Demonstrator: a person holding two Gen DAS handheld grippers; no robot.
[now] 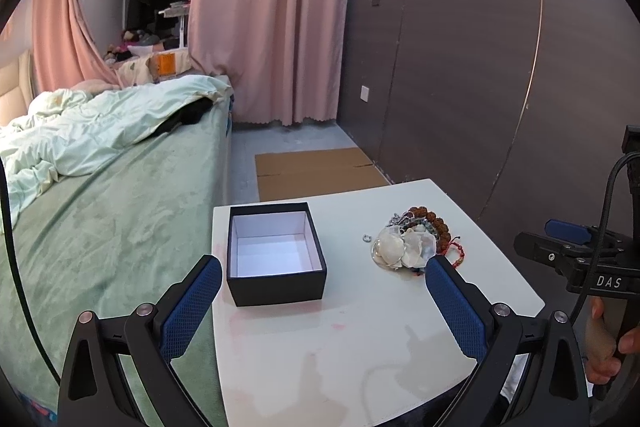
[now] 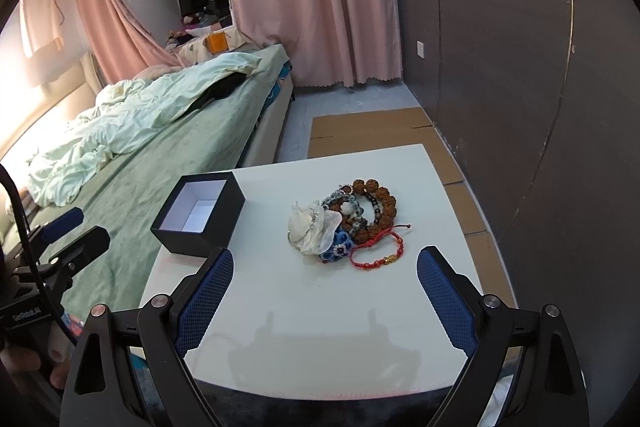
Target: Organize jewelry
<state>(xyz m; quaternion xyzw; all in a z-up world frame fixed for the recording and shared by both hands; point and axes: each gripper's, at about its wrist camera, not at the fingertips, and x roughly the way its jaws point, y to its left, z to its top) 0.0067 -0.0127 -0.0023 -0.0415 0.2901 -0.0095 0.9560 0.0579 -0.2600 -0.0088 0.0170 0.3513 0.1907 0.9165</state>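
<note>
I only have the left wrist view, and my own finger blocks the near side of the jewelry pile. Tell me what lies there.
Observer: A blue flower piece lies at the near edge of the jewelry pile, against the white shell piece.
Operator: Report the red cord bracelet.
Observer: The red cord bracelet lies flat at the pile's near right, with a gold charm on its near side.
Operator: Give me the right gripper's state.
Observer: The right gripper is open and holds nothing.

Left hand-held gripper (image 1: 322, 301) and right hand-held gripper (image 2: 325, 285) both spread wide, seemingly level, gripping nothing
</note>
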